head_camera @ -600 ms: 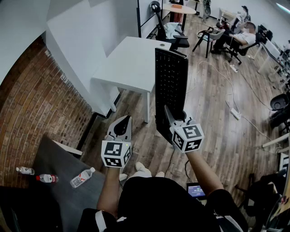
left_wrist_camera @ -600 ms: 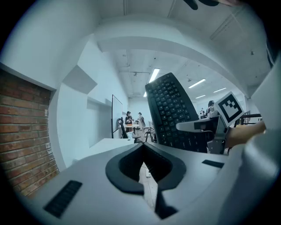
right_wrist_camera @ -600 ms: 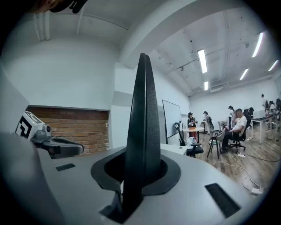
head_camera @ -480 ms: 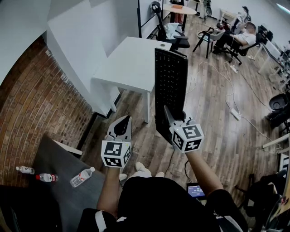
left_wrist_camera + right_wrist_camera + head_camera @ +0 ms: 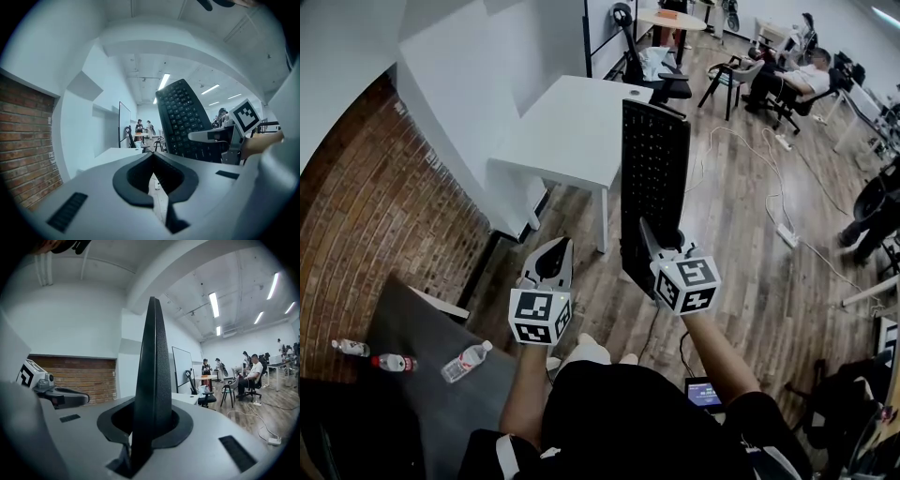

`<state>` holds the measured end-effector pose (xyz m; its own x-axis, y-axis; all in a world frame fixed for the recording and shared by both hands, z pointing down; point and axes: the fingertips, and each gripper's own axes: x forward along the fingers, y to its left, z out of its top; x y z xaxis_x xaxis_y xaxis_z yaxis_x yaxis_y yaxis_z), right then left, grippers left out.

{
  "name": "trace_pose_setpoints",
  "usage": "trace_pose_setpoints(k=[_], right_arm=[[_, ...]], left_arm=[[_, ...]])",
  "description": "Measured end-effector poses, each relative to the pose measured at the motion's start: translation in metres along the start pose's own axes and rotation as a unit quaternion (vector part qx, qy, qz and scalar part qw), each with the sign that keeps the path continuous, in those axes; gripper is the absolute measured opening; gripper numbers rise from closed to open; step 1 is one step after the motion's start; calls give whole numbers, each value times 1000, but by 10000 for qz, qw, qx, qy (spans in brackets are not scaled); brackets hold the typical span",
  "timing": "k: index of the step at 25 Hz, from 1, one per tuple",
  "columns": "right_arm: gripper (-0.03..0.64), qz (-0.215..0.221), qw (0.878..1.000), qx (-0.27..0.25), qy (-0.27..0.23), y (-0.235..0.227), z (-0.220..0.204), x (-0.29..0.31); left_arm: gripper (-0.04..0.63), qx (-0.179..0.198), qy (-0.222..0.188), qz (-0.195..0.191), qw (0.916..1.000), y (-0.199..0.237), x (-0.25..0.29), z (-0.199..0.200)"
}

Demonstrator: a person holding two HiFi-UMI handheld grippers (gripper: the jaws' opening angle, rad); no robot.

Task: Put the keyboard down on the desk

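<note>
A black keyboard stands on end in the air, keys facing left, above the wood floor just right of the white desk. My right gripper is shut on its lower end. In the right gripper view the keyboard rises edge-on between the pads. My left gripper hovers a little to the left, apart from the keyboard, shut and holding nothing. In the left gripper view the jaws meet, with the keyboard and the right gripper beyond them.
The desk stands against a white wall. A brick wall is at left. Three water bottles lie on a grey surface at lower left. An office chair, seated people and floor cables with a power strip lie beyond.
Both grippers and the keyboard hold nearly still. A dark figure has come into the far right edge of the head view.
</note>
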<state>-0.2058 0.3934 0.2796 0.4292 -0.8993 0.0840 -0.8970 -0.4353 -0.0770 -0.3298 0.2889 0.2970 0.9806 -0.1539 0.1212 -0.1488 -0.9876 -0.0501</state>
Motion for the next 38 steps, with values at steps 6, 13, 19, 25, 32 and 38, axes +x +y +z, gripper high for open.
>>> trace_pose_setpoints(k=[6,13,19,25,32,38], right_arm=[[95,-181,9998,16,21,-20,-4,-16],[95,-450,9990,48,19,-59,-4,-35],[95,-523,9986,41,22,-79,-3,-27],[95,-613,9980,90,101,-106,-6,-6],[95,-746,9969,179,149,-145,-5,28],[95,-820,9962,220,201,-169,-3,73]], left_arm=[[14,24,-18,-169,9999,-18,9,1],[14,67,-39,-381,9992,-47,33,5],[14,60,-31,-528,9986,-53,61,6],[14,64,10,-658,9978,-51,102,8],[14,59,49,-771,9970,-43,157,11],[14,25,63,-856,9963,-20,206,13]])
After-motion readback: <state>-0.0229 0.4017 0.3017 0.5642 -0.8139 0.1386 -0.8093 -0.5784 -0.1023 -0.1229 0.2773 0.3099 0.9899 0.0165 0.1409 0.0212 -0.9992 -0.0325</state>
